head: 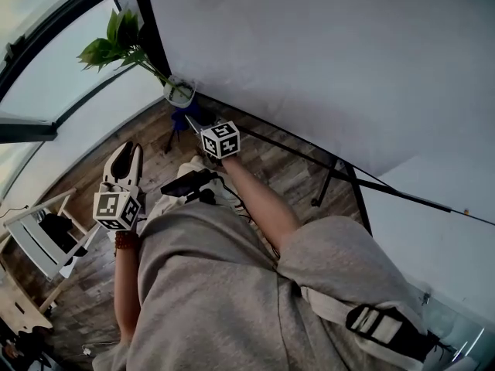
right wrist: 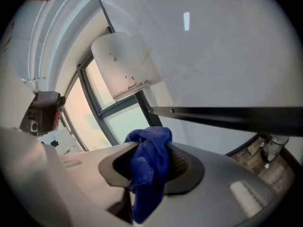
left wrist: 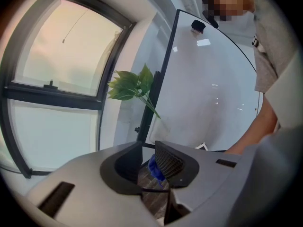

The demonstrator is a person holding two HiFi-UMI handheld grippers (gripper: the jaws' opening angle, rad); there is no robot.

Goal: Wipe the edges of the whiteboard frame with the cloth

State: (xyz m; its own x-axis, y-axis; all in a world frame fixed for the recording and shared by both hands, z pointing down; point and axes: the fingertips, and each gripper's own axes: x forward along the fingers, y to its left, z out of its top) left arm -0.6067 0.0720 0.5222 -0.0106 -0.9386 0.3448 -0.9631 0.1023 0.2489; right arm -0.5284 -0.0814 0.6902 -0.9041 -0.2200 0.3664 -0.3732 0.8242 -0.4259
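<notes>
- Right gripper view shows the right gripper (right wrist: pixel 151 148) clamped on the blue cloth (right wrist: pixel 147 174). The cloth is bunched between the jaws and pokes out past their tips.
- The frame (right wrist: pixel 222 113) shows here as its dark bottom bar, just ahead of and above the cloth. Its long axis runs off to the right. Cloth and bar look apart, not yet touching.
- A white pot (right wrist: pixel 124 63) hangs at the frame's corner, up and left of the cloth, so the cloth sits near the corner end of the bar.
- The left gripper (left wrist: pixel 147 151) has its jaws apart with nothing between them. It is held low, well back from the board.
- The right arm is the nearer one. The next move is probably to lift the cloth onto the bar, then slide it along the bar away from the corner.
</notes>
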